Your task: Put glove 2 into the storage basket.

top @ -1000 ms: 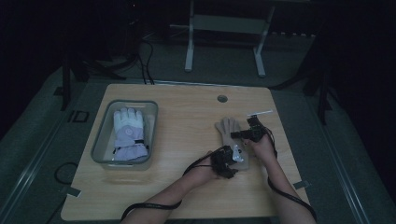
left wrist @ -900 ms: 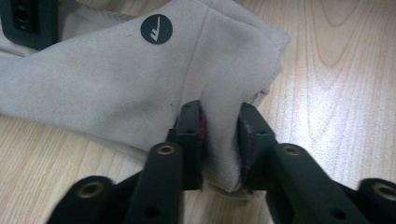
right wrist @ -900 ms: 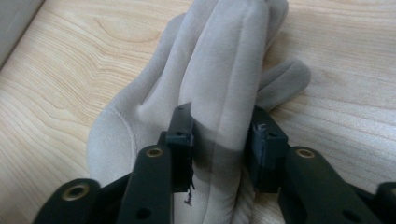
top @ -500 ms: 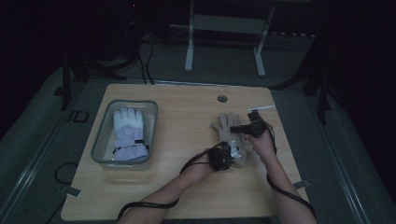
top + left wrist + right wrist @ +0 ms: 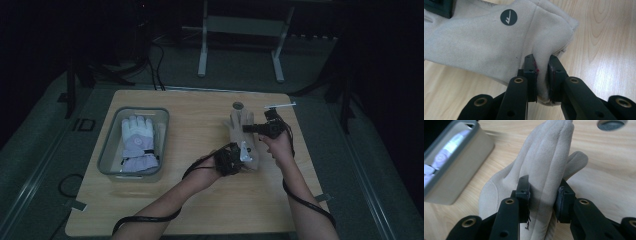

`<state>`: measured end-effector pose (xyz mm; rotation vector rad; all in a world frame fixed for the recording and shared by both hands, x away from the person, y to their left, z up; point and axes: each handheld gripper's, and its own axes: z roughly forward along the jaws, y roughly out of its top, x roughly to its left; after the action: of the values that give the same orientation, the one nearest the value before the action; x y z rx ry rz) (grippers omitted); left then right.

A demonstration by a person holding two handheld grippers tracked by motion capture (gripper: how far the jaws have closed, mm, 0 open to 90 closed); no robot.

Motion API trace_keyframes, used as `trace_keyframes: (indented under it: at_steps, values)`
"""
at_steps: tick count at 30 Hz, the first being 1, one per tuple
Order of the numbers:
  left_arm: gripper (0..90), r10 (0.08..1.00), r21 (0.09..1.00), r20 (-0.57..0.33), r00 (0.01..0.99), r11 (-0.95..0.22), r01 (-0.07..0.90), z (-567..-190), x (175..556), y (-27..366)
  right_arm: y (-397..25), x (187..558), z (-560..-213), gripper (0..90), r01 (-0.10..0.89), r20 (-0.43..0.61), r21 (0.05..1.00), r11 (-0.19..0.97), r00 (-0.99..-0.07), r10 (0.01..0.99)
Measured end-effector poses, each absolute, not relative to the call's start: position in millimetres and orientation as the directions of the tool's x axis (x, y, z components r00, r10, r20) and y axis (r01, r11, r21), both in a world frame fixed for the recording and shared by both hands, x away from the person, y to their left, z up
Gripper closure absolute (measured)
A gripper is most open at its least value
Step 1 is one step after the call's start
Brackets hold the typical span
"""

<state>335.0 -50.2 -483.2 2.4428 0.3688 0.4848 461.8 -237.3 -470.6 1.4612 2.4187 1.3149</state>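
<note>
Both grippers clamped on the beige glove at the table's right

The left gripper (image 5: 541, 75) pinches a fold at the cuff of the beige glove (image 5: 243, 140), jaws nearly closed on it; the right gripper (image 5: 543, 197) squeezes the bunched fingers, jaws partly closed. The glove lies right of centre on the wooden table (image 5: 200, 200), well apart from the grey bin (image 5: 107, 155) at left holding a white glove (image 5: 137, 137)

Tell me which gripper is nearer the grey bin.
Left. The left gripper pinches the beige glove at its cuff, closer to the grey bin; the right gripper grips the glove's fingers, farther away.
</note>
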Motion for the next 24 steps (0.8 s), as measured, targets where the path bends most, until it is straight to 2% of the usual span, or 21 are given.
trace_keyframes:
  at_steps: [9, 24]
  values:
    - [80.1, 0.384, 0.618, 0.270, 0.883, -0.772, 0.147, -467, 332, -27, -214, 459, -449, 69.3, 0.680, 0.352, 0.699, 0.222, -0.598, 0.720]
    - [80.1, 0.410, 0.603, 0.293, 0.863, -0.781, 0.166, -455, 325, 12, -172, 462, -440, 69.3, 0.661, 0.348, 0.707, 0.250, -0.634, 0.691]
